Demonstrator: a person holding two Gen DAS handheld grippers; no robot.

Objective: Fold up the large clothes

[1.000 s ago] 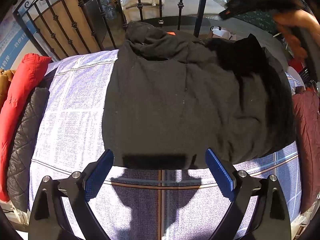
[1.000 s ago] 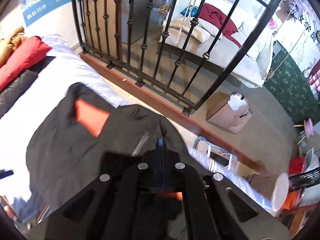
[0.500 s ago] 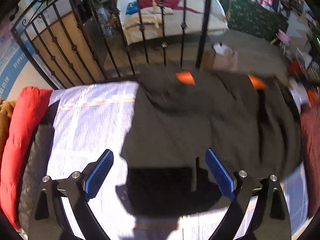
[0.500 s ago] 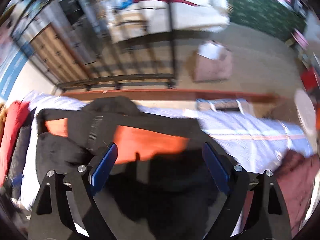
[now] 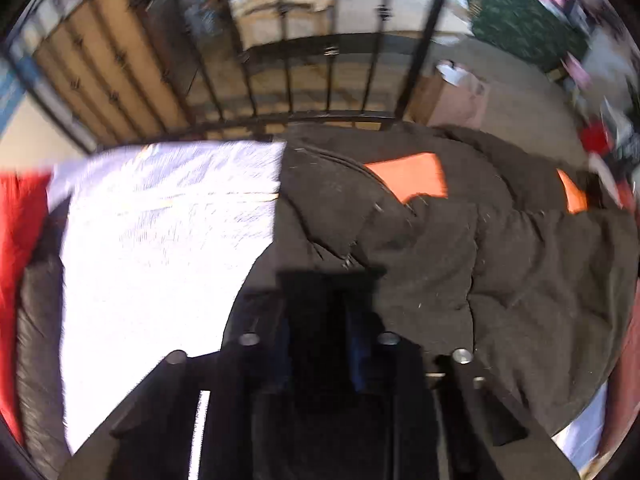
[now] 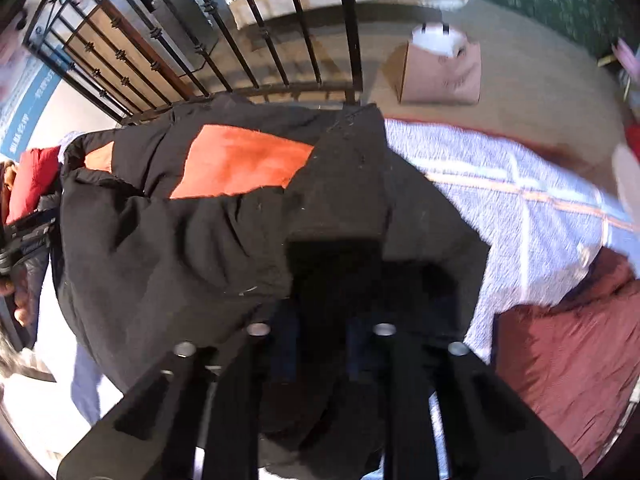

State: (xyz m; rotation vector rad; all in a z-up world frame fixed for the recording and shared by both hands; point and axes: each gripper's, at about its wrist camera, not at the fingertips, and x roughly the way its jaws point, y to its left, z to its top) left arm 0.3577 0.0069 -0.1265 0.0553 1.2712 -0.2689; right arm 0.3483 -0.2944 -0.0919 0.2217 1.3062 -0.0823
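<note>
A large black jacket (image 5: 500,264) with orange patches (image 5: 412,178) lies on the checked bed cover (image 5: 160,240). My left gripper (image 5: 324,336) is shut on the jacket's near edge, black cloth between the blue pads. In the right wrist view the same jacket (image 6: 168,240) shows an orange patch (image 6: 240,166). My right gripper (image 6: 320,340) is shut on a fold of the jacket, which stands up in front of it.
A black iron railing (image 5: 304,80) runs along the far side of the bed. Red and dark quilted coats (image 5: 20,240) lie at the left edge. A maroon coat (image 6: 568,360) lies at the right. A cardboard box (image 6: 440,72) stands on the floor beyond.
Both grippers were open half a second ago and have closed on the jacket's near edge. The right gripper let go of the far part before that.
</note>
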